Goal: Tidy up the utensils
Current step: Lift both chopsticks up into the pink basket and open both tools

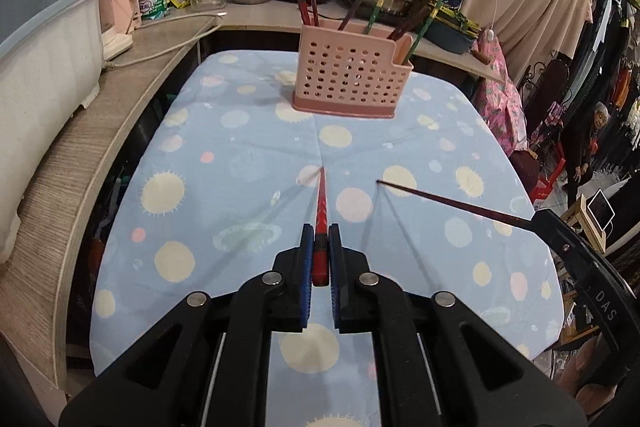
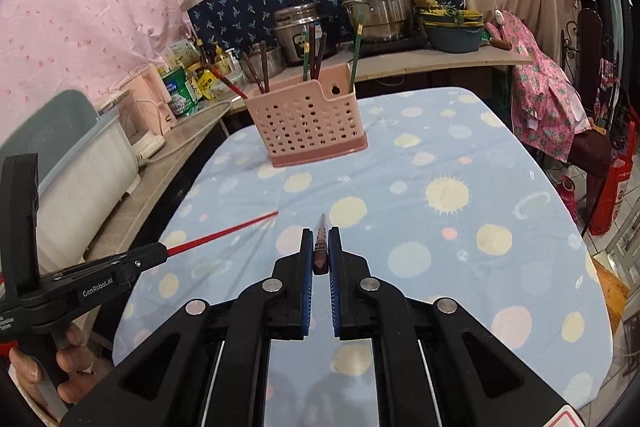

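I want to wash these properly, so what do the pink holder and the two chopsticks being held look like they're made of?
Pink holder: moulded plastic, matte, with rows of punched holes and thin even walls. Red chopstick in the left gripper: glossy, lacquered wood or plastic, unclear which. Dark brown chopstick in the right gripper: polished, probably lacquered wood.

The holder [image 1: 351, 75], upper centre, is pink with rows of round holes. The cloth [image 1: 248, 163] under it is pale blue, dotted with cream, pink and blue circles. The left gripper [image 1: 320, 241] is black with blue pads, clamping a red chopstick [image 1: 321, 203]; the right gripper [image 2: 321, 243] matches, clamping a dark brown chopstick [image 2: 321, 235]. Upper left hangs a pink speckled sheet [image 2: 100, 7].
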